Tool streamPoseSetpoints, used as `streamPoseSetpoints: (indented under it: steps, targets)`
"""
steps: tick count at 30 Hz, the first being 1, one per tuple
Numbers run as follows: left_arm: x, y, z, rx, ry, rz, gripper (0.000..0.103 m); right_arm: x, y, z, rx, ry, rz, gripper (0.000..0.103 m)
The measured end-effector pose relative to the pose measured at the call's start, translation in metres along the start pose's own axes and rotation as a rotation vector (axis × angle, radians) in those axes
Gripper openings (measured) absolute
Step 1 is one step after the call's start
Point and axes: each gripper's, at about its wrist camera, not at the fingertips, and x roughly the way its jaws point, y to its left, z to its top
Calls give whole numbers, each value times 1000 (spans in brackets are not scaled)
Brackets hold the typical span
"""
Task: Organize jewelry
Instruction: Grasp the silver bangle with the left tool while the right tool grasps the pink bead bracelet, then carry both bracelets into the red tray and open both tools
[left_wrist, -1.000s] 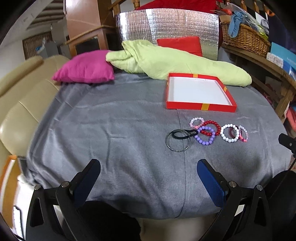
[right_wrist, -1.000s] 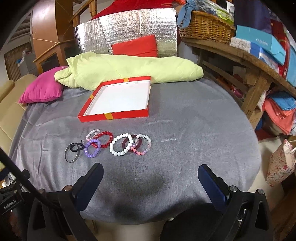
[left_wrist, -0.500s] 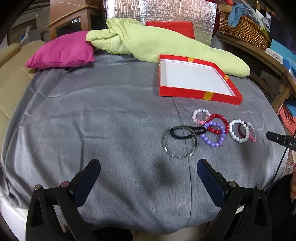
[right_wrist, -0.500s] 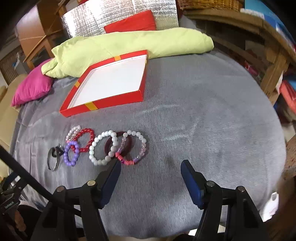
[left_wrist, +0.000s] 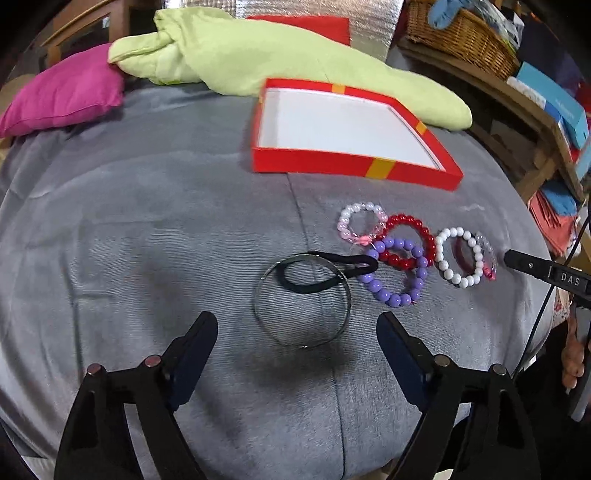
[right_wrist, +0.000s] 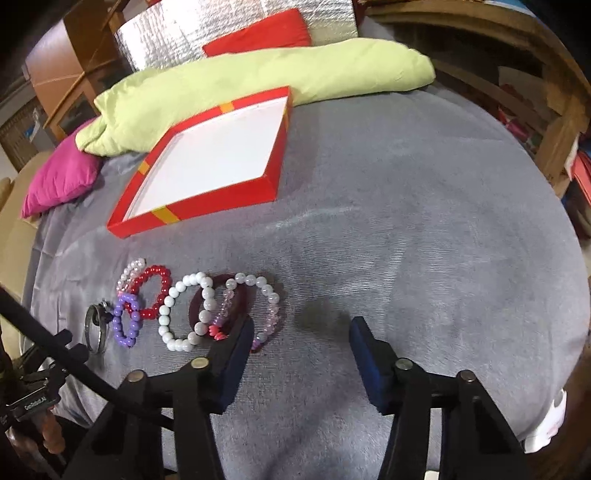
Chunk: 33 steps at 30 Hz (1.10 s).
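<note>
Several bracelets lie in a row on the grey cloth in front of an empty red box (left_wrist: 354, 167). My left gripper (left_wrist: 295, 325) hovers just short of a silver bangle (left_wrist: 347, 295) with a black hair tie (left_wrist: 314, 287) across it. Its jaws are closing, and the bangle's near rim shows between the tips, untouched. To the right lie purple (left_wrist: 397, 300), red (left_wrist: 406, 221) and white bead bracelets (left_wrist: 447, 271). My right gripper (right_wrist: 300, 328) is closing over bare cloth. Its left finger overlaps a pink-clear bracelet (right_wrist: 272, 300) beside a dark red bangle (right_wrist: 195, 307).
A long green pillow (left_wrist: 280, 55) and a pink cushion (left_wrist: 62, 96) lie behind the box. A wooden shelf with a wicker basket (left_wrist: 465, 33) stands at the right. The right gripper's body (left_wrist: 535, 269) and a hand (left_wrist: 572, 362) show at the left view's edge.
Both grippers have come down and forward toward the bracelets, which now look larger and nearer. The jaws of both have narrowed, the right pair much more.
</note>
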Motion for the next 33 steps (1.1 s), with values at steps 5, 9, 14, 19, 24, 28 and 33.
streamPoseSetpoints:
  steps: [5, 9, 14, 19, 24, 28, 33]
  targets:
    - [20, -2, 4, 9, 50, 23, 88, 17, 10, 2, -52, 29, -22, 41]
    - [23, -3, 7, 24, 33, 42, 88, 22, 19, 2, -112, 2, -63, 20]
    - [24, -1, 11, 37, -3, 57, 70, 21, 18, 2, -111, -32, -70, 8]
    - [19, -3, 13, 50, -28, 46, 63, 9, 3, 5, -32, -73, -49, 8]
    - [13, -5, 13, 59, -61, 43, 63, 0, -3, 10, 14, -119, -26, 8]
    - [2, -3, 14, 51, -105, 46, 63, -6, -5, 13, 40, -147, 8, 8]
    - [-10, 2, 33, 36, -164, 45, 63, -17, -1, 28, 59, -198, 81, 8]
